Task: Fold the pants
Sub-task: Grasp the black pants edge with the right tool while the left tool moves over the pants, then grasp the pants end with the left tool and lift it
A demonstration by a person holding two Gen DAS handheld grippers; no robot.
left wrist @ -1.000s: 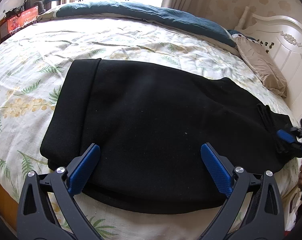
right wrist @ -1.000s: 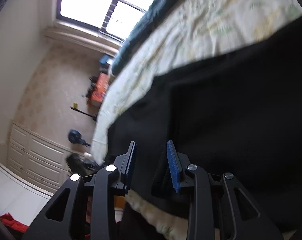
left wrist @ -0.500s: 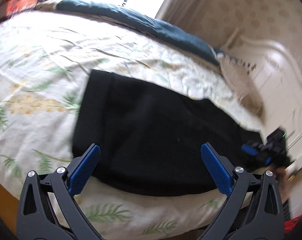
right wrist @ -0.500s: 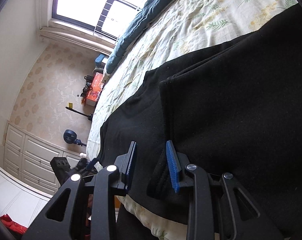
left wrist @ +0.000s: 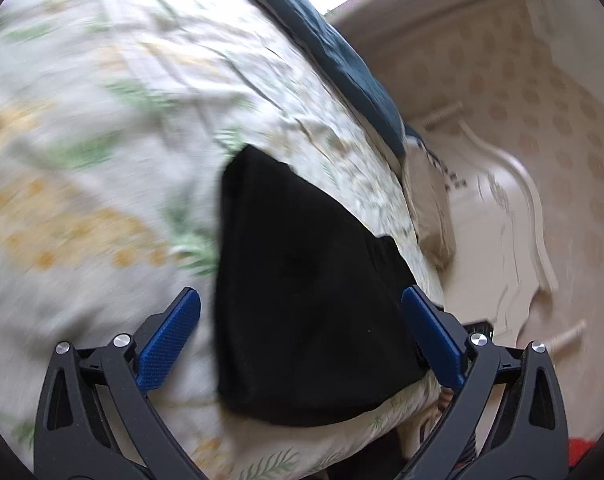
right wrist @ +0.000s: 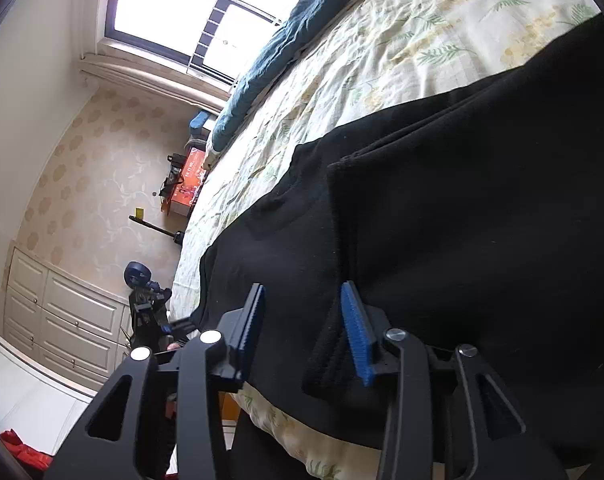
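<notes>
The bed [right wrist: 386, 60] under my grippers wears a cream sheet printed with green fronds and yellow blossoms. Black pants [right wrist: 482, 216] lie folded flat near its edge, while a dark teal blanket [right wrist: 285, 36] runs along the window side and a tan pillow [left wrist: 430, 208] rests by the headboard.

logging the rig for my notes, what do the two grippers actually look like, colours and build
Both match. The left gripper has matte black plastic arms with triangular cut-outs, round silver pivot screws and two blue fingers with a fine knurled texture. The right gripper has the same black frame, silver screws and ridged blue pads. No cables, labels or sleeves are visible on either.
</notes>
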